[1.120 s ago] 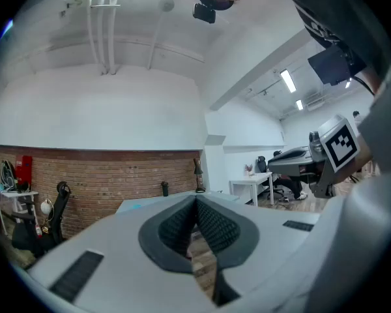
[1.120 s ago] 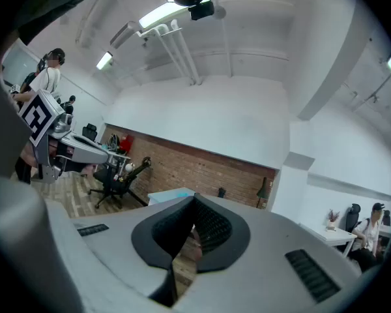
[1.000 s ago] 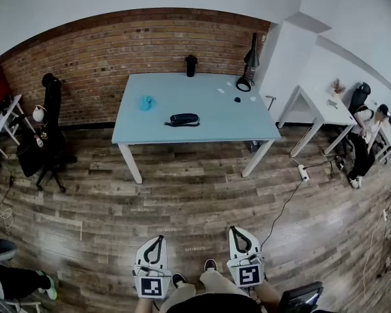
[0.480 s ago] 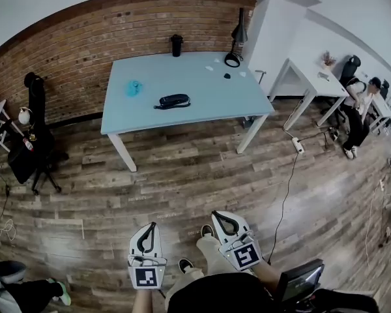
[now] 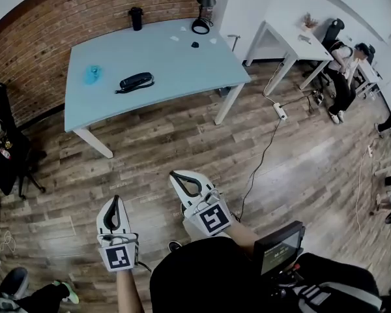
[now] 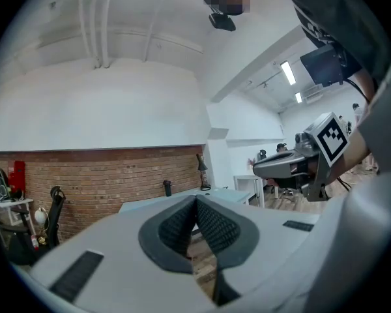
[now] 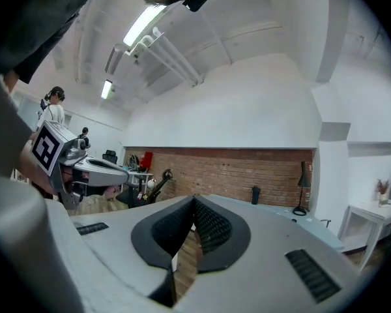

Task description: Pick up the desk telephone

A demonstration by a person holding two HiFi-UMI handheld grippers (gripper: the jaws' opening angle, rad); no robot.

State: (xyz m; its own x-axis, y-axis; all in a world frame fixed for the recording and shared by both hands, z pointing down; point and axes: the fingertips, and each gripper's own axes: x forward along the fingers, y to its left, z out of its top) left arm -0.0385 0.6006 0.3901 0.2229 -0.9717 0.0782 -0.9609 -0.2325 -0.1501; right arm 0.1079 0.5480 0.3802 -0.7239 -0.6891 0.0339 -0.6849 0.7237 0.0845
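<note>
Drawn nearer to the blue table (image 5: pixel 182 64) since a second ago, both grippers carried forward over the wooden floor (image 5: pixel 182 149). Left gripper (image 5: pixel 115 199) and right gripper (image 5: pixel 174 174) clenched fully, pads meeting, gripping nothing. Desk telephone (image 5: pixel 136 81) lying on the tabletop, well ahead of both pairs of jaws, untouched.

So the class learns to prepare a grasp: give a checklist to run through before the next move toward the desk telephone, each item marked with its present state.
1. Desk telephone in view on the table: ok.
2. Left gripper empty: ok.
3. Right gripper empty: ok.
4. Jaws open for grasping: not ok, both shut.
5. Telephone within reach: not ok, wood floor lies between.
</note>
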